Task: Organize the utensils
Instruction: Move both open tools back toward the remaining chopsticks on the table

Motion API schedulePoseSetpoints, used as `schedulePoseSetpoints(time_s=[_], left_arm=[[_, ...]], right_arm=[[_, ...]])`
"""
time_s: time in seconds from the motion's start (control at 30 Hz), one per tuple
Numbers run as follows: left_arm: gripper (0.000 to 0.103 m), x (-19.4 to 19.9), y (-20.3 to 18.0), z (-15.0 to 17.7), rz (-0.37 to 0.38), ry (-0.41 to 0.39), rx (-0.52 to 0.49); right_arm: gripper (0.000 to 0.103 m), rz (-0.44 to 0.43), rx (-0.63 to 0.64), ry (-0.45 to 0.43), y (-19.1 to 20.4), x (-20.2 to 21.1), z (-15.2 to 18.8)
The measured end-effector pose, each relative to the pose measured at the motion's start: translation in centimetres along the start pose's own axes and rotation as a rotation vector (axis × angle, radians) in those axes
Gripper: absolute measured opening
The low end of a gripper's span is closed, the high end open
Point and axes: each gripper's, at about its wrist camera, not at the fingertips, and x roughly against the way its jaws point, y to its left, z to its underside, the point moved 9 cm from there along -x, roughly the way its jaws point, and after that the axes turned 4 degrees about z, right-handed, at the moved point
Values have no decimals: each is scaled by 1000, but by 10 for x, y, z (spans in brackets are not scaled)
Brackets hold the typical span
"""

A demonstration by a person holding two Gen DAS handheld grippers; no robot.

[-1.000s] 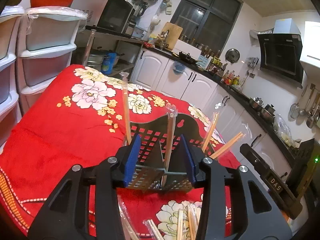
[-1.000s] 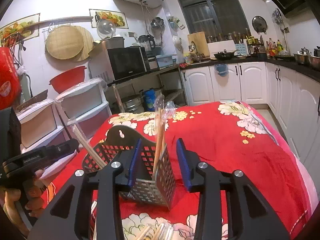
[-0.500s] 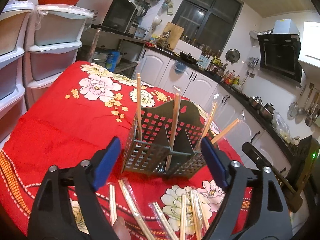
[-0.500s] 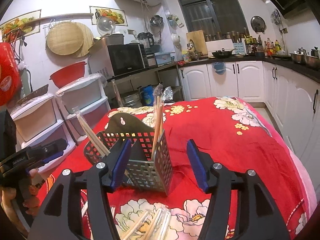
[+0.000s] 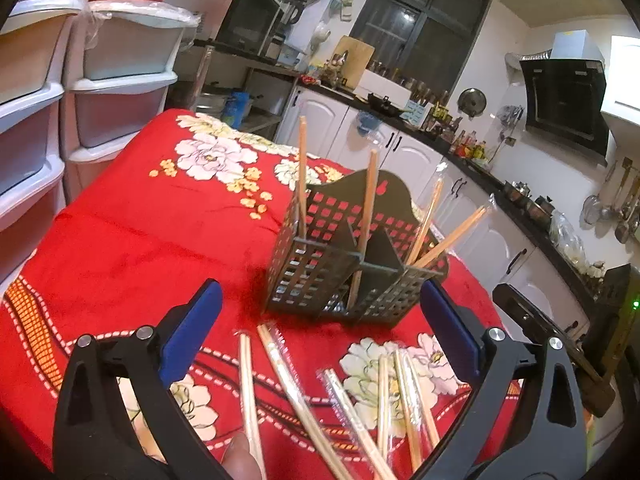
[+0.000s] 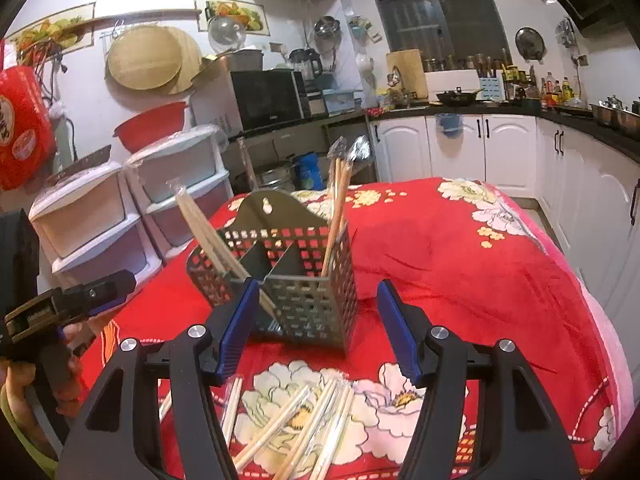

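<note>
A dark perforated utensil holder (image 5: 352,256) stands on the red floral tablecloth (image 5: 152,240) with several wrapped chopstick pairs upright in its compartments. It also shows in the right wrist view (image 6: 288,276). More wrapped chopsticks (image 5: 344,404) lie loose on the cloth in front of it, also seen in the right wrist view (image 6: 296,424). My left gripper (image 5: 320,332) is open wide and empty, a little in front of the holder. My right gripper (image 6: 320,324) is open and empty, close to the holder's near side.
White plastic drawer units (image 5: 100,92) stand beyond the table's left edge. Kitchen cabinets (image 6: 480,152) and a counter with pots run along the far wall. The other hand-held gripper (image 6: 68,308) shows at the left of the right wrist view.
Both grippers opened, let go of the chopsticks now standing in the holder, and drew back from it. The loose chopsticks on the cloth came into view.
</note>
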Motion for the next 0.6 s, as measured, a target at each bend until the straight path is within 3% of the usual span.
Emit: schedulePoseSetpoints(time_s=[0.5,0.6], left_arm=[[90,-2,30,36,-60,97,28],[90,-4,35,45,-65,117,35]], right_arm=[[58,-2,33,108,5,-5,37],[52,0,46,141,6,-8,47]])
